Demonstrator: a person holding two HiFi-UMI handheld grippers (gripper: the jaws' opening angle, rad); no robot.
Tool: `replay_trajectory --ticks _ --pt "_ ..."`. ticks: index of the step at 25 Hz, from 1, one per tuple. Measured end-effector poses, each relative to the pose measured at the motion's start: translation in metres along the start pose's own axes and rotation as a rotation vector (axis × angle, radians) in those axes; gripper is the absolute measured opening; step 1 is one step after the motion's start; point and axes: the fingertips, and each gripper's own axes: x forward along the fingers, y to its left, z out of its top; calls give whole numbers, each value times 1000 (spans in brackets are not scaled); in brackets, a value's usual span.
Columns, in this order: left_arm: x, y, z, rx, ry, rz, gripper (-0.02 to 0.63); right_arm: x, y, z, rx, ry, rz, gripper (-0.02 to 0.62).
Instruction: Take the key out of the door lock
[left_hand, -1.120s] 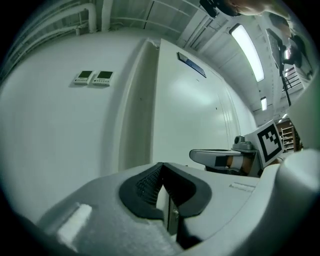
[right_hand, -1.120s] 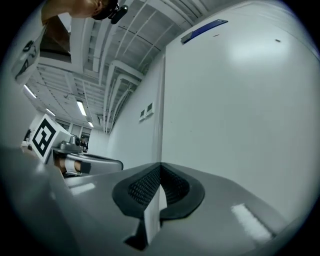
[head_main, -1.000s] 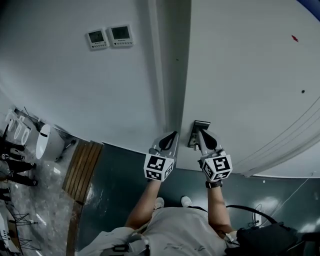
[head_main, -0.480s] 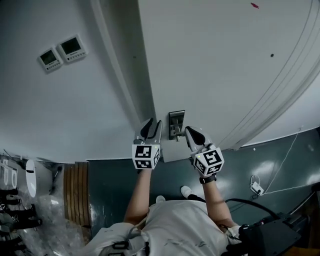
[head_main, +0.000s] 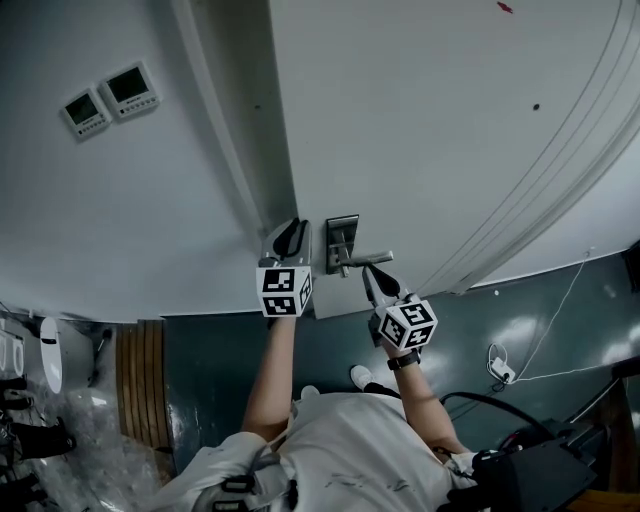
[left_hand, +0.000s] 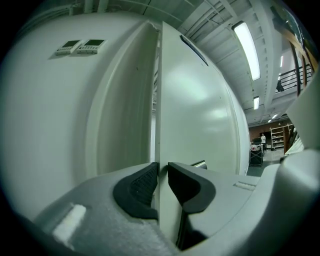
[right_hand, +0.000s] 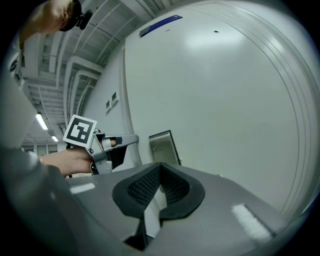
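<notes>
The steel lock plate with its lever handle sits near the edge of the white door. No key shows in any view. My left gripper is at the door's edge, left of the plate. In the left gripper view its jaws are opening astride the door edge, which runs between the pads. My right gripper hangs just below the lever, shut with nothing seen between its pads. In the right gripper view the lock plate lies ahead and the left gripper beside it.
Two wall control panels are mounted left of the door frame. A slatted wooden bench stands on the dark floor at the left. A cable with a plug and a dark bag lie at the right.
My right gripper has drawn back from the lock plate to below the lever, which now shows. My left gripper stays at the door edge. The head view has swung.
</notes>
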Motion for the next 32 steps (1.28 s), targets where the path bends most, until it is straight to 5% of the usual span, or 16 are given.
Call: replay_trajectory --ticks 11,12,13,15,19,25,32 --pt "5 0 -2 -2 26 42 64 25 -23 -92 300 178 -42 6" --pt "5 0 -2 1 31 41 64 28 -24 -101 309 213 -49 52" --pt "5 0 -2 3 35 42 64 31 -24 -110 318 243 -49 229" --pt "4 0 -2 6 39 47 64 37 -25 -118 354 253 -31 305" --pt "3 3 -2 9 45 60 64 50 -36 -124 538 192 -22 290" --pt "3 2 -3 14 60 62 64 70 -50 -137 965 75 11 253" --pt "1 1 -3 14 69 58 63 80 -43 -147 1213 -16 91 78"
